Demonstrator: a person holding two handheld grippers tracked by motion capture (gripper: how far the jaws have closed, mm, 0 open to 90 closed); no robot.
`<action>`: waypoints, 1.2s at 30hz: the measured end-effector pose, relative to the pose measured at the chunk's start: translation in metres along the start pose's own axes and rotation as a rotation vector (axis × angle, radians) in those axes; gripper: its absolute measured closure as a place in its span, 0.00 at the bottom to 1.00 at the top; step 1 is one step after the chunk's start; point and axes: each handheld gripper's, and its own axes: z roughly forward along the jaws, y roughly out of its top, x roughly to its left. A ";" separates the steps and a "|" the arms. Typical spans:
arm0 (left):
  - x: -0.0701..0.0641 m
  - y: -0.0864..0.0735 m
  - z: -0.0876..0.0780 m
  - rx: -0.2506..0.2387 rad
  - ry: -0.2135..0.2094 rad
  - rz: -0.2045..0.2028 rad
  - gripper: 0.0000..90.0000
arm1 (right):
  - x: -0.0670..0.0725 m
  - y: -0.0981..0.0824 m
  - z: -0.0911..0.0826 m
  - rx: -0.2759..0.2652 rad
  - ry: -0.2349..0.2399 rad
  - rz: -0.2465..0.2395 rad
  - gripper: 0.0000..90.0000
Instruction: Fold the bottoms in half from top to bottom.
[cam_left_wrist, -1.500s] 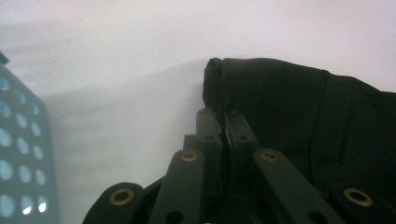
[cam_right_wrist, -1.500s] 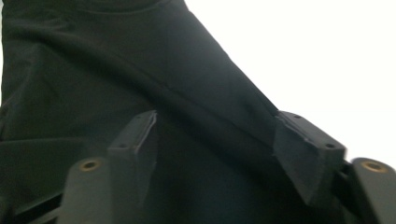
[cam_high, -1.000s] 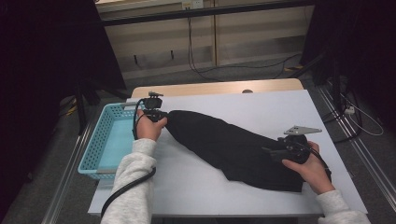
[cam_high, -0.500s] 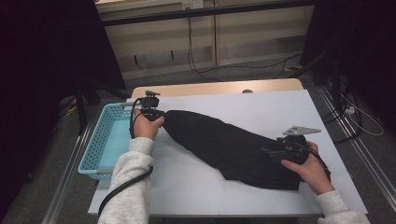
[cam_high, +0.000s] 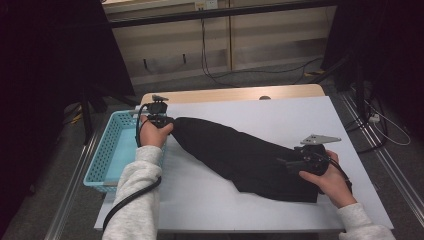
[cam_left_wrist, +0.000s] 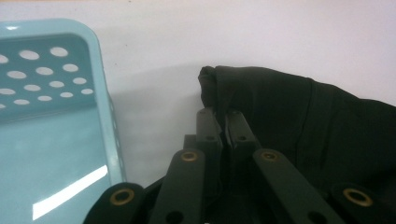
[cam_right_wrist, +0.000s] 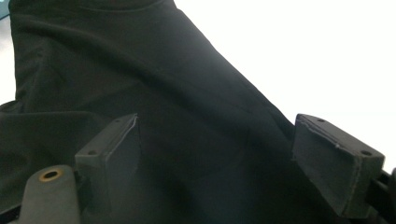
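Currently the black garment (cam_high: 245, 157) lies folded in a long diagonal band across the white table (cam_high: 260, 112), its far end near the blue basket (cam_high: 107, 155). The left gripper (cam_left_wrist: 220, 116) is clenched on that end's bunched edge. The right gripper (cam_right_wrist: 215, 158) stands released, wide jaws over the near end without pinching. Risk: if the left pulls now, the free end will likely drag and the fold slump. Against the earlier frames, the garment's lie is unchanged; the left hand has barely shifted.
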 end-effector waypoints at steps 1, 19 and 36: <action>0.000 0.001 -0.001 -0.003 0.005 0.002 0.96 | 0.000 0.000 0.000 -0.001 0.002 0.004 0.17; -0.013 0.002 -0.008 -0.016 -0.026 0.033 0.96 | 0.000 0.000 -0.002 0.001 0.001 0.005 0.17; -0.063 -0.036 0.022 -0.047 -0.217 0.132 0.96 | 0.002 -0.005 -0.003 0.012 0.002 0.000 0.17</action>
